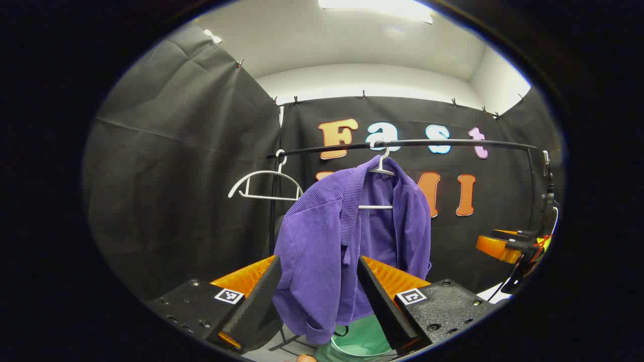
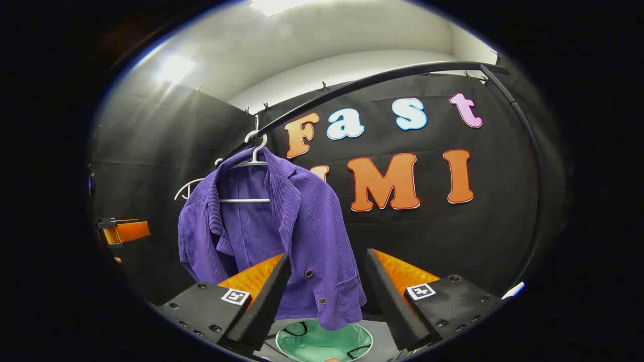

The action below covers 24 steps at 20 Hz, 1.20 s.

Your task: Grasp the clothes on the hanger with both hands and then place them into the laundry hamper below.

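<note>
Left gripper view: the left gripper point(image 1: 317, 301) occupies the bottom of the frame, its two fingers spread apart with nothing between them. Beyond the fingers, at frame centre, a purple corduroy jacket point(image 1: 327, 241) hangs on a white hanger point(image 1: 382, 166) hooked over a black rail point(image 1: 453, 143). A second, bare white hanger point(image 1: 264, 183) hangs on the rail to the left of the jacket. The green laundry hamper point(image 1: 359, 342) lies at the bottom centre, below the jacket hem. The right gripper point(image 1: 508, 246) appears at the right edge; whether it is parted cannot be told there.

Right gripper view: the right gripper point(image 2: 327, 296) is spread wide and empty. The jacket point(image 2: 297, 236) hangs left of centre, above the hamper point(image 2: 324, 344).
</note>
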{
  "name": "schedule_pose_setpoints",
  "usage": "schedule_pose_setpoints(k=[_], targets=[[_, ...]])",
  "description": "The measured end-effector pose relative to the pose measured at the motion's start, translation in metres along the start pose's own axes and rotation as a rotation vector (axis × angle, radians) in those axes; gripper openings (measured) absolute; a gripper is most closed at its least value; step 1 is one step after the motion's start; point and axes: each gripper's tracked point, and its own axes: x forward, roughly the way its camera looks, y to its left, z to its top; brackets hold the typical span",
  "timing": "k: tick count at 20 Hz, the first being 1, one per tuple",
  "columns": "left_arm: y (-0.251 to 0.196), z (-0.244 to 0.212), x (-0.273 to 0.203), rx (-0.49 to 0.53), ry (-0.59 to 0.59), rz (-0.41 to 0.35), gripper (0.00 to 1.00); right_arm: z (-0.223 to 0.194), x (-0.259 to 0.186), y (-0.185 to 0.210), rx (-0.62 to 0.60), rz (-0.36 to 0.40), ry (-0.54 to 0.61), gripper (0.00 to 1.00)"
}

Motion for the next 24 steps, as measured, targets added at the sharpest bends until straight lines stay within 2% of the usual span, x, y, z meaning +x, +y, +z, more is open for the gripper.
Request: schedule_pose_setpoints(k=[2,3,4,5,6,15,16,17,18,19,20,22,23,24], targets=[[0.001,0.0,0.001,0.005,0.002,0.008,0.95,0.001,0.001,0.0,0.0,-0.002,0.003,0.98],[0.003,0.001,0.001,0.01,0.0,0.014,0.93,0.001,0.002,-0.001,-0.001,-0.004,0.002,1.0],[0.004,0.002,0.001,0.015,-0.001,0.017,0.98,0.001,0.003,-0.003,-0.001,-0.006,0.001,0.97],[0.004,0.002,0.001,0.017,-0.002,0.02,0.95,0.001,0.004,-0.004,0.0,-0.008,0.001,0.97],[0.005,0.001,0.002,0.02,-0.001,0.021,0.98,0.001,0.004,-0.004,0.0,-0.01,0.001,0.98],[0.006,-0.007,0.003,0.002,0.016,0.013,0.95,0.0,0.009,0.006,-0.004,-0.005,0.002,0.98],[0.004,-0.008,0.005,-0.003,0.019,0.009,0.93,-0.001,0.009,0.008,-0.005,-0.003,0.002,0.98],[0.002,-0.01,0.006,-0.008,0.023,0.003,0.95,-0.002,0.01,0.011,-0.004,-0.001,0.004,0.89],[0.001,-0.013,0.007,-0.011,0.028,-0.003,0.93,-0.003,0.013,0.013,-0.004,0.003,0.007,0.98],[0.0,-0.015,0.009,-0.016,0.032,-0.007,0.94,-0.003,0.016,0.017,-0.004,0.008,0.009,0.98],[-0.003,-0.017,0.012,-0.023,0.035,-0.012,0.95,-0.004,0.019,0.021,-0.003,0.012,0.009,0.92],[-0.008,-0.021,0.018,-0.032,0.038,-0.019,0.93,-0.004,0.027,0.027,-0.001,0.015,0.004,1.0],[-0.012,-0.023,0.022,-0.034,0.041,-0.025,0.93,-0.004,0.032,0.031,0.001,0.019,-0.001,0.98],[-0.016,-0.027,0.027,-0.035,0.045,-0.03,0.93,-0.004,0.037,0.035,0.001,0.023,-0.005,0.89]])
